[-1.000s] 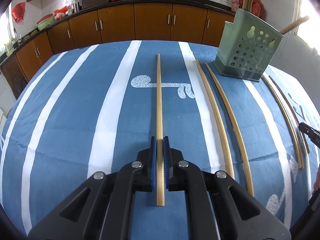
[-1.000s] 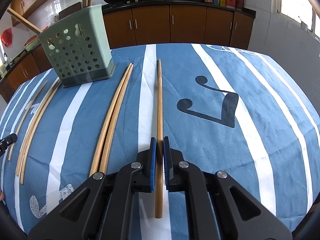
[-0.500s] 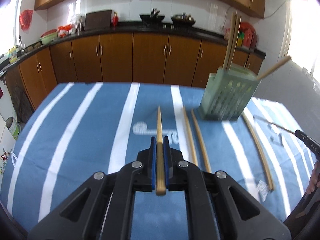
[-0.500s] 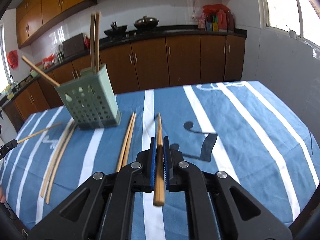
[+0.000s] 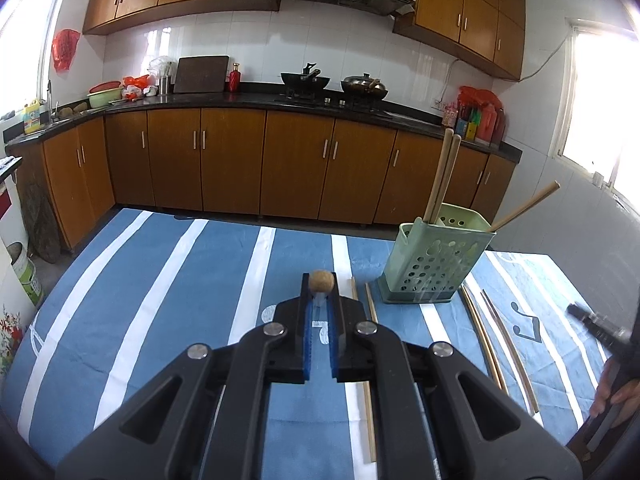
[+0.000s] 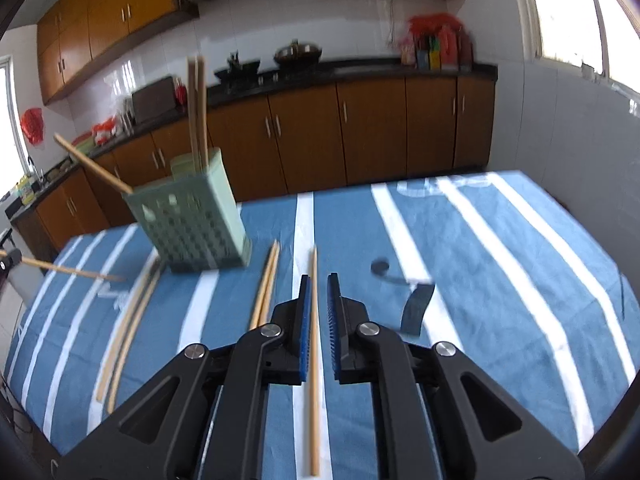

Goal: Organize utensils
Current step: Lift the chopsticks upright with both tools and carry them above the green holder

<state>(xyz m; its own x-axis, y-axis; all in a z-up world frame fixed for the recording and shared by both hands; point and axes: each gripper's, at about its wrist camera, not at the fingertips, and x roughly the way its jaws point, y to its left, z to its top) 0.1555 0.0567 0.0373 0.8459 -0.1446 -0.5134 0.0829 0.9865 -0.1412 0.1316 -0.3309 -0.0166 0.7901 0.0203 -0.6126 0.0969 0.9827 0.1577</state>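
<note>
Here the left tongs (image 5: 319,308) clamp a round-ended wooden chopstick (image 5: 318,281); the right tongs (image 6: 318,312), just opening, stand apart around a long wooden chopstick (image 6: 314,360), beside the green perforated holder (image 6: 192,228).

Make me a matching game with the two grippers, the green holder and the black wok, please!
Things:
1. left gripper
2. right gripper
3. green holder
4. black wok

States:
A. sits on the stove at the back
B. shut on a held chopstick
C. stands on the striped cloth, with standing chopsticks inside
D. open, with a loose chopstick between the jaws

Pairs: 1-B, 2-D, 3-C, 4-A.

The right gripper's jaws have just been opening.
</note>
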